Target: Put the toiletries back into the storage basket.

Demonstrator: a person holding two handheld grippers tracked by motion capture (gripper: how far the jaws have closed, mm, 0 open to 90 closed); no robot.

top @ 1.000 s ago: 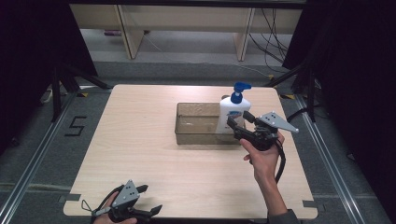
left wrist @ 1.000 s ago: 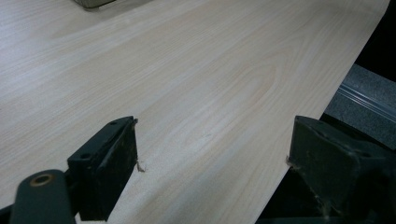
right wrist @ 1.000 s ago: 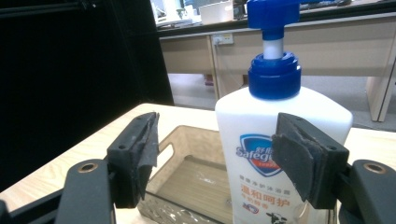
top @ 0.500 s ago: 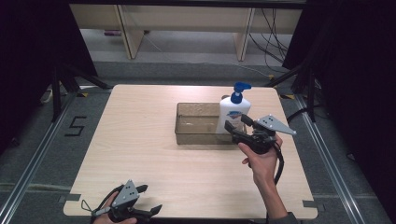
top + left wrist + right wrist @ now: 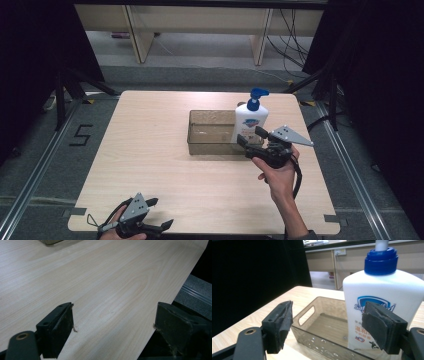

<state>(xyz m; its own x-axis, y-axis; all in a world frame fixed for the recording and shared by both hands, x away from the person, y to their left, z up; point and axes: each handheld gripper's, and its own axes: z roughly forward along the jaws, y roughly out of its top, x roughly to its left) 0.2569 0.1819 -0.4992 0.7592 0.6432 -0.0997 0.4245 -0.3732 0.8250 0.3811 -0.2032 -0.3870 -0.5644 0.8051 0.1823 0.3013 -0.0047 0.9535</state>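
Note:
A white soap bottle [image 5: 250, 122] with a blue pump stands upright in the right end of a clear brownish bin [image 5: 210, 145] at the table's far middle. My right gripper [image 5: 250, 137] is open just in front of the bin, with its jaws pointing at the bottle's lower part and apart from it. In the right gripper view the bottle [image 5: 384, 300] rises behind the right jaw, and the bin [image 5: 312, 315] with its handle slot lies between the jaws. My left gripper [image 5: 161, 212] rests open at the near left edge over bare wood [image 5: 113, 290].
The light wooden table [image 5: 150, 150] has open room on its left half and near side. Its right edge drops to a metal floor rail [image 5: 350, 165]. Shelving and cables stand beyond the far edge.
My right gripper has drawn back slightly from the bottle toward the near side. The bottle stays upright in the bin. The left gripper has not moved.

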